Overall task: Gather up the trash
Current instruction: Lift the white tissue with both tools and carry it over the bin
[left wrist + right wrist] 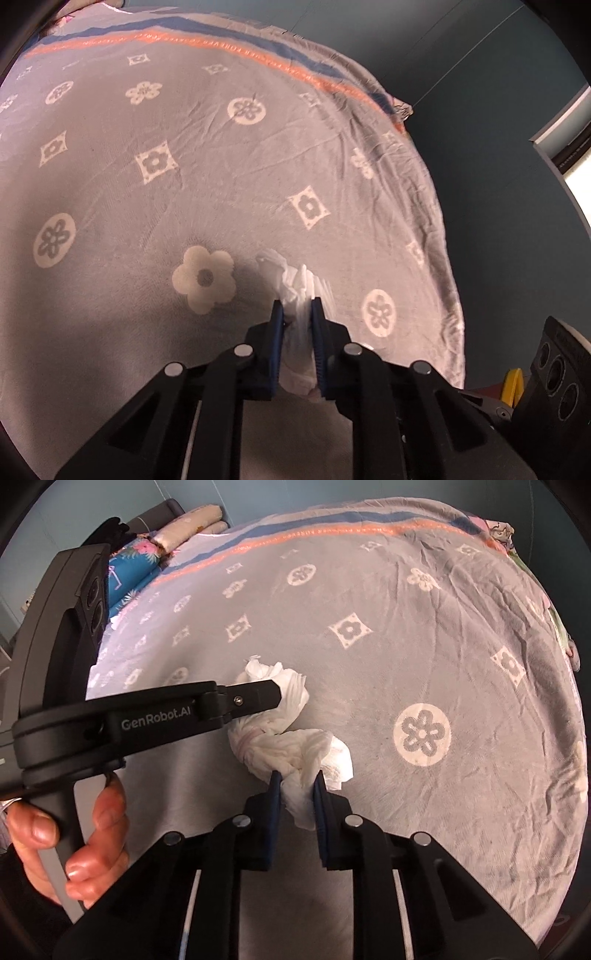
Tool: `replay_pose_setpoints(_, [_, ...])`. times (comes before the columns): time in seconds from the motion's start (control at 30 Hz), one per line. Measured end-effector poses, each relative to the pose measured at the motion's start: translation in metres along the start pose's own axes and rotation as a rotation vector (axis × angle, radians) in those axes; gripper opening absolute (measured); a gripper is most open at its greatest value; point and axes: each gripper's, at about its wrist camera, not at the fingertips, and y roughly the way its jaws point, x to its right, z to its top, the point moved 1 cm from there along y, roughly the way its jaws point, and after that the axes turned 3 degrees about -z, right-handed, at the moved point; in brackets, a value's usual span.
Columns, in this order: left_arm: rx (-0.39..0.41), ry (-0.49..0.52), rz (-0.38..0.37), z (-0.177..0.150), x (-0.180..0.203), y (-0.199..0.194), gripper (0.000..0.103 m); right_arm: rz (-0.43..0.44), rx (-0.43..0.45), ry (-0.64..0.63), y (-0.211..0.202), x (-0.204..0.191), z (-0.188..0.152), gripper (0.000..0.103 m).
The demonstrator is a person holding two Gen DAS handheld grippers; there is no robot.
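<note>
Crumpled white tissue (pixel 291 746), twisted, on grey flowered blanket (pixel 406 657).

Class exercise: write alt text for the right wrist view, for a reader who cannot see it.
Right tongs pinch a crumpled white tissue wad on a grey flower-patterned bedspread. From the left, the left tongs, held by a hand, grip its far end.

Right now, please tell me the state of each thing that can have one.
left gripper: shut on the tissue.
right gripper: shut on the tissue.
tissue: crumpled, twisted, pinched by both grippers above the blanket.
blanket: spread over the bed, lightly wrinkled.
hand: wrapped around the left gripper's handle.
</note>
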Motion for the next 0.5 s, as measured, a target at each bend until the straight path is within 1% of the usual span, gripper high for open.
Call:
replay_pose_setpoints(0.2, [0.020, 0.020, -0.029, -0.014, 0.018, -0.035, 0.014, 0.018, 0.027, -0.013, -0.040, -0.009, -0.012, 0.016])
replay_pose_setpoints(0.3, [0.028, 0.033, -0.051, -0.022, 0.032, -0.053, 0.014, 0.027, 0.044, -0.009, -0.068, -0.013, -0.023, 0.016])
replay_pose_setpoints(0.33, [0.033, 0.043, -0.056, -0.026, 0.038, -0.059, 0.014, 0.028, 0.046, -0.008, -0.071, -0.014, -0.024, 0.016])
replay_pose_setpoints(0.5, [0.049, 0.075, -0.092, -0.047, 0.063, -0.089, 0.014, 0.040, 0.088, -0.005, -0.117, -0.019, -0.046, 0.016])
